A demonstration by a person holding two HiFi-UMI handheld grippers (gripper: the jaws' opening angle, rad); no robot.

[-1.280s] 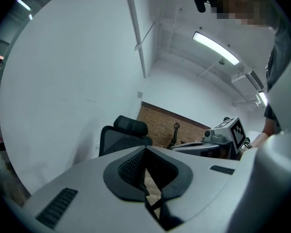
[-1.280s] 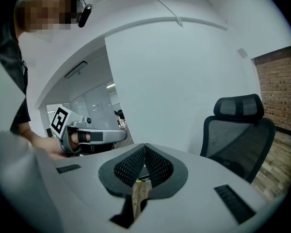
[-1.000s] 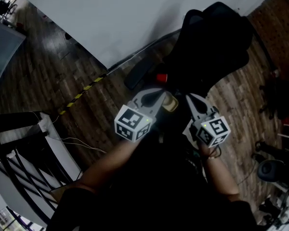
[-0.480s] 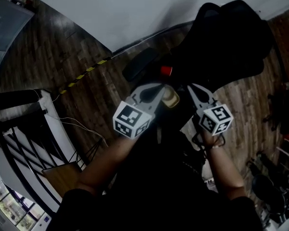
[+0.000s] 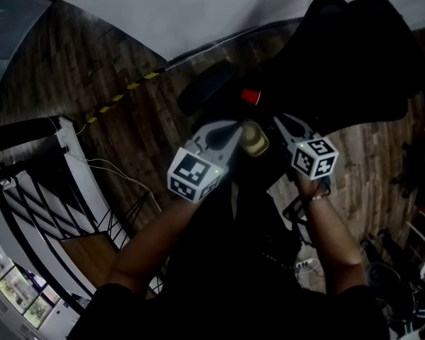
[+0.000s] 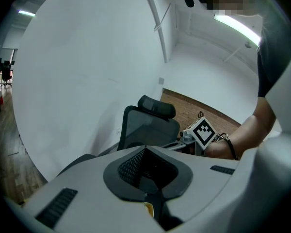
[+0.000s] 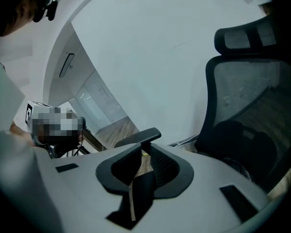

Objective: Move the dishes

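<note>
Left gripper (image 5: 230, 127) held mid-frame with jaws together, right gripper (image 5: 282, 125) beside it, jaws just opened slightly, nothing between them, black office chair (image 5: 354, 48) at upper right.

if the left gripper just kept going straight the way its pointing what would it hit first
Probably the black office chair: its mesh back sits right past the left gripper's shut jaws, though depth is unclear.

I am the left gripper (image 6: 145, 151), and my jaws are pressed together, tips meeting. Beyond them a black mesh office chair (image 6: 148, 126) with a headrest stands against a white wall (image 6: 77, 81). To its right, a bare forearm (image 6: 250, 130) carries the right gripper's marker cube (image 6: 202, 132).
</note>
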